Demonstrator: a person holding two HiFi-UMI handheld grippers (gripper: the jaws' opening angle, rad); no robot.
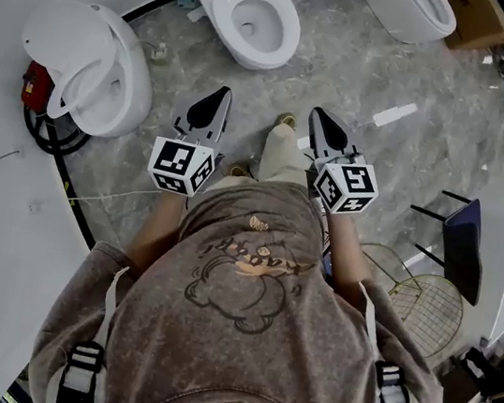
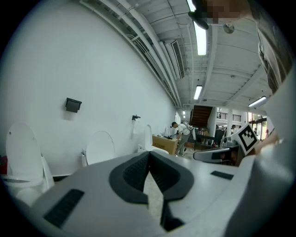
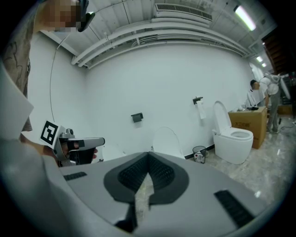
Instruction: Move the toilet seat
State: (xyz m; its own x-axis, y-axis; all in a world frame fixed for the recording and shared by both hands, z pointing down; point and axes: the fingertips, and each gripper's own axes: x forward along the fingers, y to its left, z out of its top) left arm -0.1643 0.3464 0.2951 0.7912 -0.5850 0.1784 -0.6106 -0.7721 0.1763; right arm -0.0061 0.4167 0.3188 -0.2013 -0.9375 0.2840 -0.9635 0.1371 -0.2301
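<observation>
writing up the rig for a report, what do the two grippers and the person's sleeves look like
The left gripper and right gripper are white-and-black wedge shapes, each carrying a white cube printed with black square markers. Their fingers are dark grey and ribbed. The person wears a short-sleeved brown T-shirt.

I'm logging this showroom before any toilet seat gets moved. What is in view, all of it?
Lid-up toilet: one, white, far left.
Open-bowl toilet: one, white, top centre.
Third toilet: one, white, top right, cut off.
Cardboard box: one, brown, beside the third toilet.
Coiled cable: one, black, by the lid-up toilet.
Chair: one, dark, right side.
Floor: one, grey marbled, throughout.
Left gripper: one, white, fingers black and shut, empty, left of the leg.
Right gripper: one, same, right of the leg.
Trouser leg: one, beige, between the grippers.
</observation>
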